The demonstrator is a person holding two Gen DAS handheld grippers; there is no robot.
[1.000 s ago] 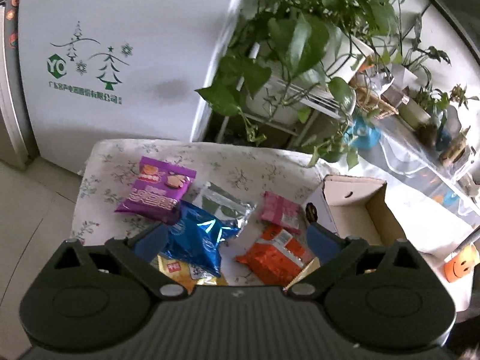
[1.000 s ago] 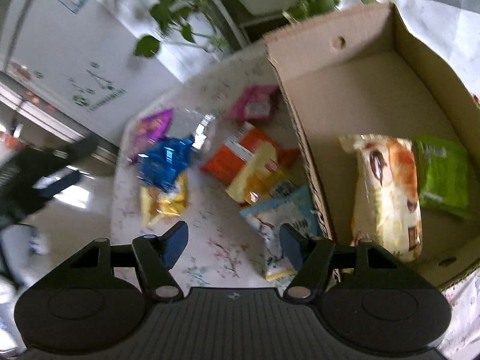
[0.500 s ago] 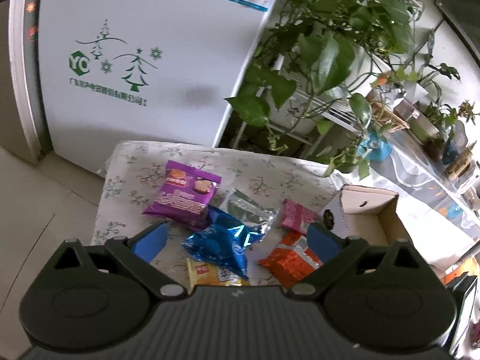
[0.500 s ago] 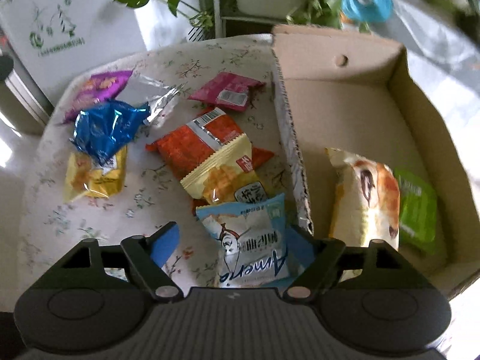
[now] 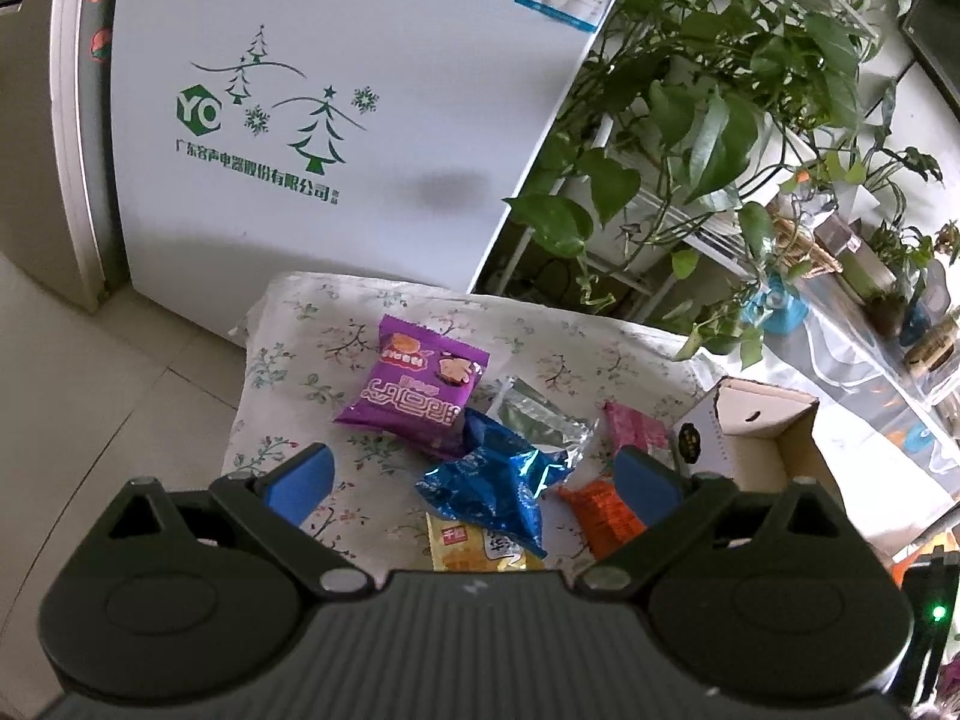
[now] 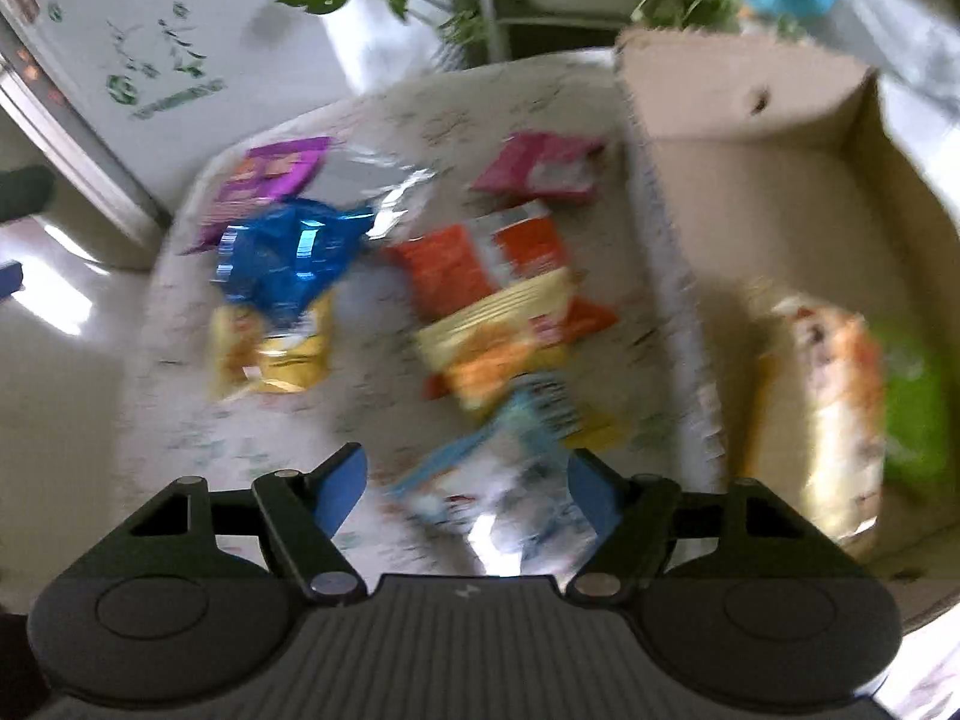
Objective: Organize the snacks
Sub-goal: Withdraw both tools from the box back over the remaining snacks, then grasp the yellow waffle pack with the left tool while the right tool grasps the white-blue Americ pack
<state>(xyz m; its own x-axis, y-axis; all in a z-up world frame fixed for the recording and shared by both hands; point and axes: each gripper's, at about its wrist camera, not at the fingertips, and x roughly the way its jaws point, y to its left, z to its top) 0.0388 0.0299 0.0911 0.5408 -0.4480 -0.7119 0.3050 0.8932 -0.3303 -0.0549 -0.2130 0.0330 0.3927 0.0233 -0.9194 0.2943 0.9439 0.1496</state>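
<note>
Two snacks already lie in the cardboard box [image 6: 744,114] as the right gripper [image 6: 465,489], jaws just narrowing but not yet clamped, straddles the light-blue packet [image 6: 510,468] beside it, while the left gripper [image 5: 474,474] hangs released.

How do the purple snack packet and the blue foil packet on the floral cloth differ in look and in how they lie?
The purple snack packet lies flat and smooth, with printed pictures and lettering; the blue foil packet is crumpled and shiny, with no print I can read. The purple one rests straight on the floral cloth, while the blue one overlaps a yellow packet. Both are outside the cardboard box, with nothing gripping them.
</note>
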